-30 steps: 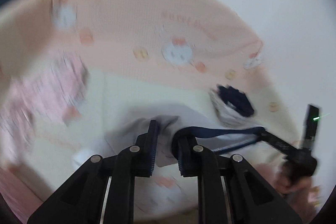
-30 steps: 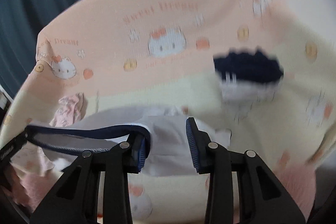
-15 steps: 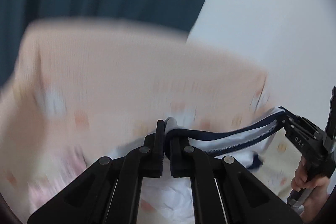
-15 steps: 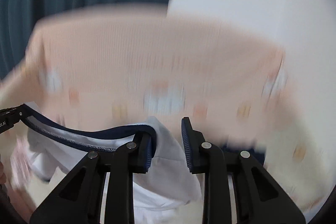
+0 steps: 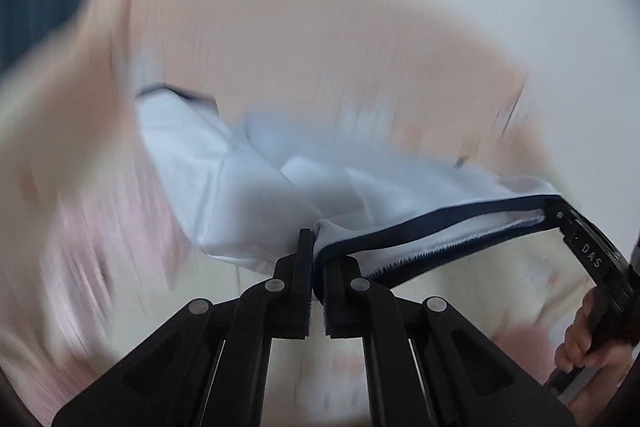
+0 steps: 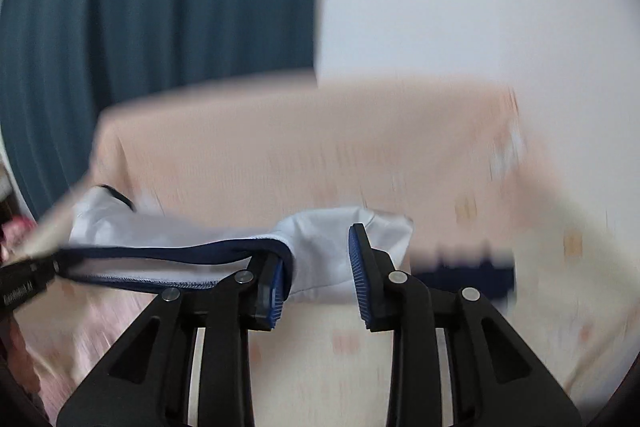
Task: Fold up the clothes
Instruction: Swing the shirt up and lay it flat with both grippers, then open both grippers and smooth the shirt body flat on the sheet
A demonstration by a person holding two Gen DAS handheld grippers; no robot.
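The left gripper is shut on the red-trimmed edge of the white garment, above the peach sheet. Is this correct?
Not quite: the trim is navy, not red. The left wrist view shows the left gripper shut on the navy-trimmed edge of the white garment, above the peach sheet.

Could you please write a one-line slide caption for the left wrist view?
Left hand-held gripper clamps the navy-trimmed white garment, its hem stretched to the right hand-held gripper above a blurred peach blanket.

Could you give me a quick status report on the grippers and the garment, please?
Left gripper shut on white shirt hem. Right gripper jaws apart, opening, hem draped over one finger. Nothing in the way.
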